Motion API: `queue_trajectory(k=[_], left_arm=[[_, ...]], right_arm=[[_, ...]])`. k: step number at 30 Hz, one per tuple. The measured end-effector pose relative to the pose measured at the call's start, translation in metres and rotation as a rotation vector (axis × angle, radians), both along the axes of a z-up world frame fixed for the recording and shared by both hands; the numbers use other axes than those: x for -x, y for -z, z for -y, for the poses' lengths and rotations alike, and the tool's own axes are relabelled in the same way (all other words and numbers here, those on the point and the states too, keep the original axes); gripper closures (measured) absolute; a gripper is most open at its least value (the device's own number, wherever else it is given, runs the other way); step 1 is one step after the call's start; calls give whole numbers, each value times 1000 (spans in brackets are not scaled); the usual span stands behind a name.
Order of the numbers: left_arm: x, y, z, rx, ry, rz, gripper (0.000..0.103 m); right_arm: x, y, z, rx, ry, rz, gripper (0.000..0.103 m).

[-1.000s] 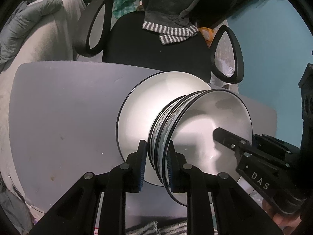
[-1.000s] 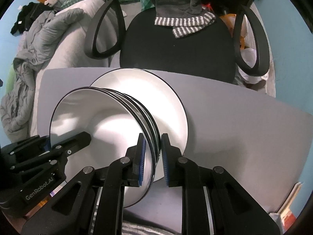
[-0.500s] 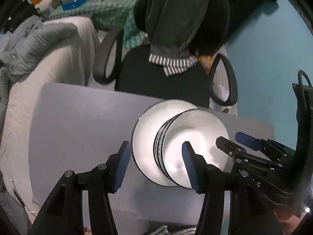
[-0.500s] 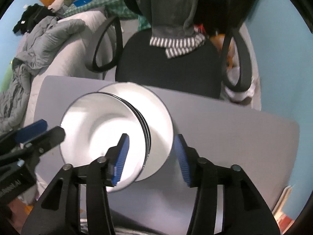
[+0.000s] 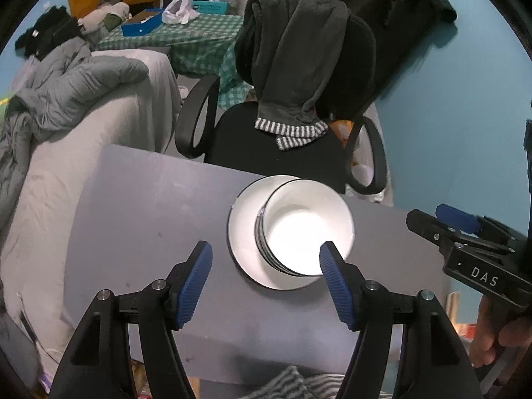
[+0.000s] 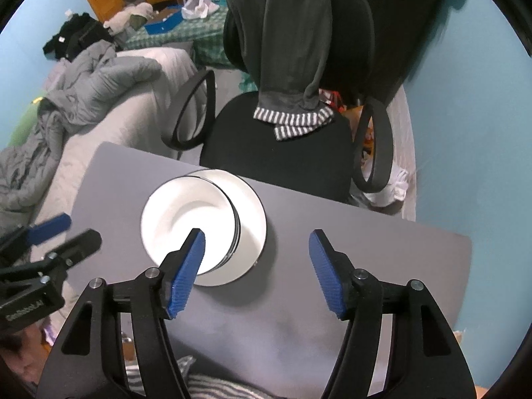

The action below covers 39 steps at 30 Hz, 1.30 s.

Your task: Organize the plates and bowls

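A stack of white black-rimmed bowls [image 5: 304,229] [image 6: 186,222] stands on a white plate [image 5: 242,242] [image 6: 254,229] on the grey table [image 5: 149,216] [image 6: 365,266]. My left gripper [image 5: 266,249] hovers well above the stack. Its blue pads [image 5: 193,282] are wide apart and still opening, touching nothing. My right gripper [image 6: 257,232] also hangs above the stack, jaws opening, with nothing pressed between its pads [image 6: 324,272]. Each gripper shows in the other's view: the right gripper [image 5: 435,216] at the right edge, the left gripper [image 6: 71,231] at the left edge.
A black office chair [image 5: 276,146] [image 6: 282,153] draped with a dark garment stands behind the table's far edge. A grey-covered couch with a puffy jacket [image 5: 83,86] lies to the left. A blue wall [image 5: 449,116] closes the right. A hand [image 5: 498,332] holds the right gripper.
Both grippers were shut on the bowl stack's rims. They have let go, opened wide and risen away, so the stack and plate look smaller below.
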<state>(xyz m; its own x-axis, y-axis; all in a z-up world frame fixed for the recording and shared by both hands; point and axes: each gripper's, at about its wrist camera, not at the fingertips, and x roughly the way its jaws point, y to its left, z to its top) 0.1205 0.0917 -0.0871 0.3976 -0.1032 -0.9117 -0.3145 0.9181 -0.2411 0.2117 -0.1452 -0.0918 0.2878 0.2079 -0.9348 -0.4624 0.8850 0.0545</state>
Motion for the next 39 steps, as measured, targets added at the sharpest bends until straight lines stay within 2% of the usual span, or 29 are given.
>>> queue_trajectory(k=[3,6,14,21,25,39], left_arm=[[7,-13,4,-3,-20,25,32],[12,-31,11,-48,-20,69,22],[24,-65,20,-122,32,133,22],[29,-81,15,-108,44,189,21],[31,-85,14,-132,73,215,20],[25,-83,11,-132,151,177,17]], right_arm=[[6,-14,8,-21,13,15,39],[12,-26,12,-25,15,43,39],[32,-57,16,-8,33,146,39],[44,-76,9,-27,55,201,38],[49,-78,5,-56,62,191,37],[55,-78,-3,-38,106,190,37]])
